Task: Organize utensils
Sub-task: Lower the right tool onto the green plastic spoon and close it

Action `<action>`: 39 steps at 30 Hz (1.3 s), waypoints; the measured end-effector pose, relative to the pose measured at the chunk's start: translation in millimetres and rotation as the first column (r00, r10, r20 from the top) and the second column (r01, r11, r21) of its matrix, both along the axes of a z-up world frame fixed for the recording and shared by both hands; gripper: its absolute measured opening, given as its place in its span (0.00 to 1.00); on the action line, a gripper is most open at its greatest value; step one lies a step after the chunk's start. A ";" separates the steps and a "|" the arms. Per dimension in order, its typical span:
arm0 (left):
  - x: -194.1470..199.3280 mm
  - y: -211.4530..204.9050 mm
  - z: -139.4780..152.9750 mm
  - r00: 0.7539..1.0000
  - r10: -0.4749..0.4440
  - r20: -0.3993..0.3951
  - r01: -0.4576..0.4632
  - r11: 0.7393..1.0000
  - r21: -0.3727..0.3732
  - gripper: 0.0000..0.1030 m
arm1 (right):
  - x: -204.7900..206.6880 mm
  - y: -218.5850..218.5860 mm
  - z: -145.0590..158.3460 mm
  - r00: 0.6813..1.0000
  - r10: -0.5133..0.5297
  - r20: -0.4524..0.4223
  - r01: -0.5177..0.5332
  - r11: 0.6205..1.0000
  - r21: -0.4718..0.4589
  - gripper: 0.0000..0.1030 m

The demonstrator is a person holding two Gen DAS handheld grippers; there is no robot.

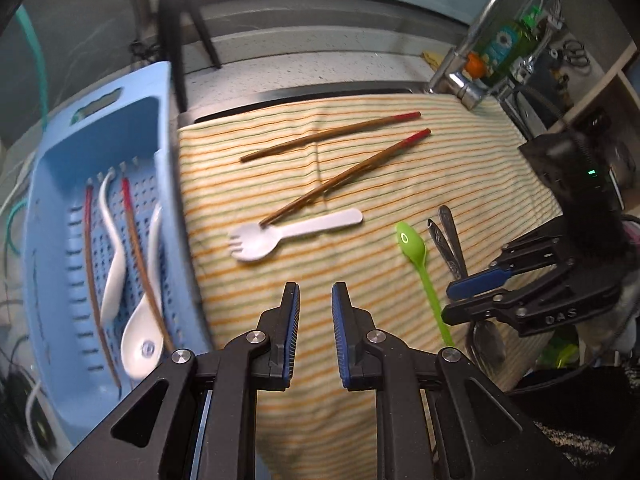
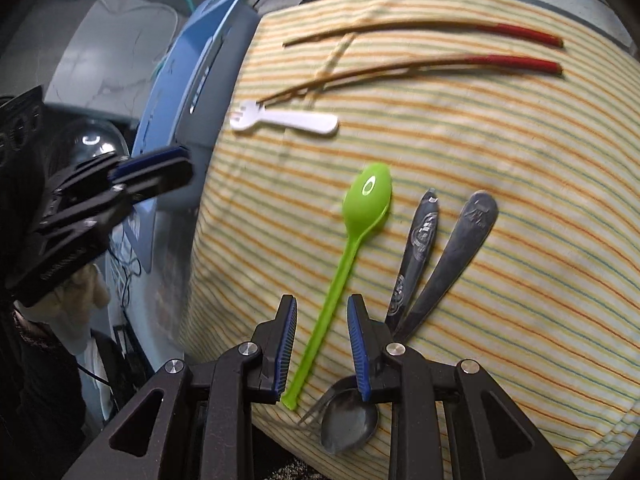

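On the striped cloth [image 1: 360, 208] lie two red-tipped chopsticks [image 1: 332, 134] [image 1: 348, 176], a white spork [image 1: 288, 234], a green plastic spoon [image 2: 362, 216] and a metal fork [image 2: 420, 240] beside a metal spoon [image 2: 460, 248]. The blue basket [image 1: 60, 184] on the left holds white spoons [image 1: 116, 264] and chopsticks [image 1: 134, 256]. My left gripper [image 1: 315, 294] hovers over the cloth's near part, slightly open and empty. My right gripper [image 2: 322, 302] is open, and the green spoon's handle runs between its fingers without touching the pads.
A chrome tap [image 1: 492, 28] and a green soap bottle [image 1: 506, 44] stand at the back right. A dark tripod leg [image 1: 176, 48] rises behind the basket. Cables [image 1: 24, 208] hang to the basket's left. The cloth drops off at its near edge.
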State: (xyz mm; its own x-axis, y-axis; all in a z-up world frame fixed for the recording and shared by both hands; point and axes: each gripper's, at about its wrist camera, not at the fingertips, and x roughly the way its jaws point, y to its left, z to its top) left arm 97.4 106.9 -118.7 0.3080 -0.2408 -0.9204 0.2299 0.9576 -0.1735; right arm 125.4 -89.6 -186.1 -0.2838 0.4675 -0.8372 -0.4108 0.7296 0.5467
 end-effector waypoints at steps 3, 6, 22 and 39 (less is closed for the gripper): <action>-18.9 12.4 10.4 0.998 0.064 0.024 -0.063 0.998 -0.014 0.14 | -6.3 8.7 -7.0 0.998 0.056 -0.023 -0.056 0.998 -0.008 0.23; -39.8 24.6 19.4 0.990 0.129 0.049 -0.128 0.991 -0.023 0.14 | -14.4 20.7 -12.1 0.993 0.108 -0.037 -0.108 0.994 -0.004 0.23; -123.9 44.9 26.7 0.918 0.386 0.088 -0.379 0.921 -0.086 0.14 | -22.4 70.7 46.0 0.851 0.480 0.212 -0.491 0.871 -0.001 0.26; -168.4 32.1 26.0 0.839 0.539 0.074 -0.531 0.841 -0.107 0.14 | -103.6 97.8 22.2 -0.035 0.919 0.393 -0.840 0.186 -0.510 0.40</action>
